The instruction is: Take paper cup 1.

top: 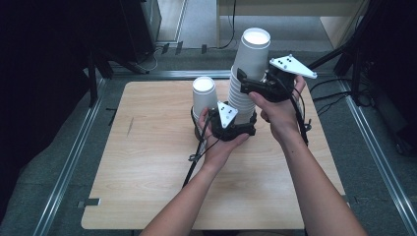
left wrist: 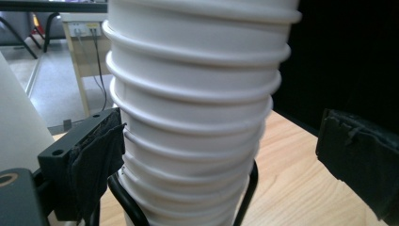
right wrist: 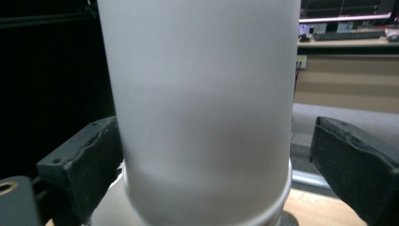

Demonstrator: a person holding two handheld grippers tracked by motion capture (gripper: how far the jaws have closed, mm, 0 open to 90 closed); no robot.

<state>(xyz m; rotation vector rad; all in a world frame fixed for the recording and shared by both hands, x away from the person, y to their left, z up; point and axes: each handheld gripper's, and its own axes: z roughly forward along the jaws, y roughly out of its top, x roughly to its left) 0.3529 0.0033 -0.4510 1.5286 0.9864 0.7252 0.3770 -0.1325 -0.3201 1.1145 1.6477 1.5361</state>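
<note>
Black tongs (top: 244, 82), grey plates, trailing cables

I work at a light wooden table (top: 147, 187) standing on a grey floor (top: 29, 177). 2 metal rails (top: 69, 162) run along its left and right sides, and 1 more crosses behind its far edge. Black cables (top: 334, 93) lie on the floor at far right. Beyond stand a dark cabinet (top: 140, 24) and pale wooden furniture (top: 295, 7). My left gripper view shows sockets (left wrist: 84, 27) with leads plugged in.

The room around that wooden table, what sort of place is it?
Probably a lab or office workroom set up for recording. The light wooden table stands alone inside silver metal floor rails, black stands and loose cables ring it, and a desk with a wall socket sits behind.
</note>
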